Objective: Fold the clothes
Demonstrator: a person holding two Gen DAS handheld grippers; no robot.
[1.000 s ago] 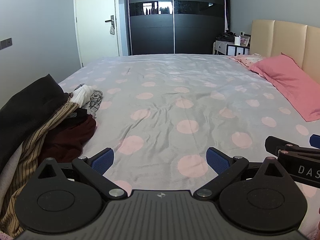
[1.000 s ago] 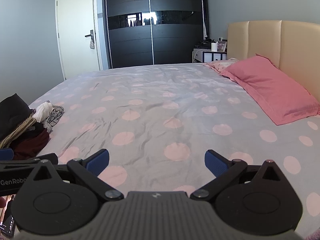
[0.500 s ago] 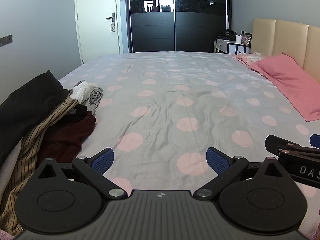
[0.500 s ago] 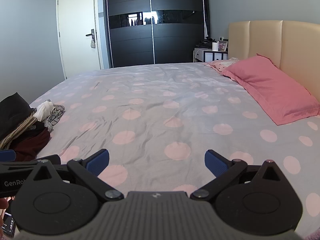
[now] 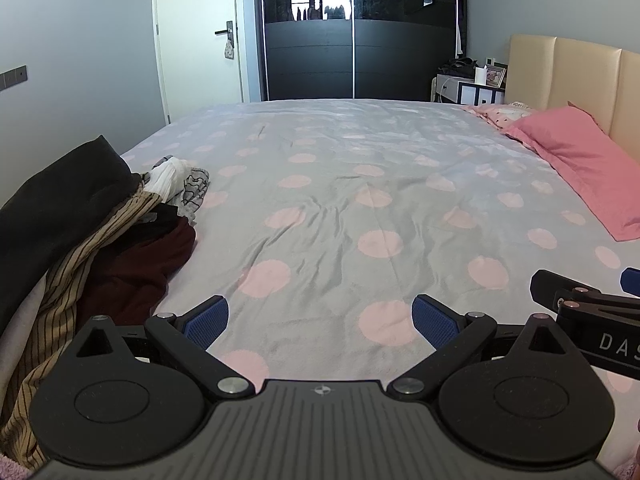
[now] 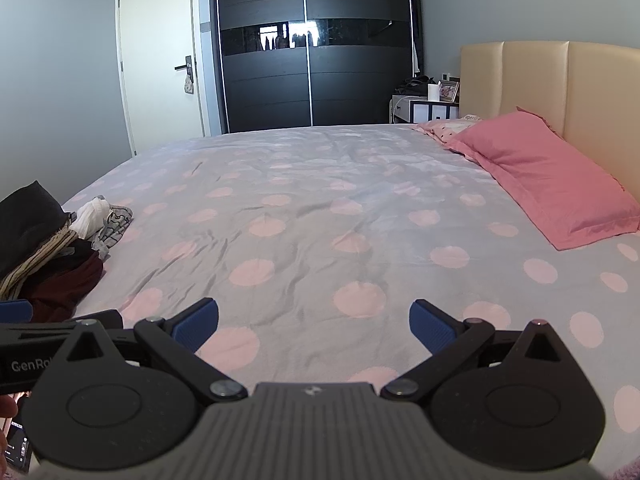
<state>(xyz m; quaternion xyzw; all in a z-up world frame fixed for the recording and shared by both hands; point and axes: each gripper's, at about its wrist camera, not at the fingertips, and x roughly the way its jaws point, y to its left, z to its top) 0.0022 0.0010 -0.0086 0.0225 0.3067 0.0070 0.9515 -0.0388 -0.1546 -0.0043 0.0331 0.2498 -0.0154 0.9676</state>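
Your right gripper (image 6: 313,326) hovers over the grey, pink-dotted bed sheet (image 6: 320,216), jaws spread wide and empty. A heap of crumpled dark and striped clothes (image 6: 52,252) lies far left; a pink pillow (image 6: 548,176) rests by the beige headboard (image 6: 560,80).

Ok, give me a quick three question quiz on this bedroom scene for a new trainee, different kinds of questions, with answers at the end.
1. True or false: the left gripper is holding a garment.
2. Which garment lies on top of the clothes pile? A) a black one B) a dark red one C) a striped one
3. Fill in: the pink pillow lies beside the ____.

Key
1. False; both it and the right gripper are open and empty above the bedsheet.
2. A, the black garment.
3. Headboard.
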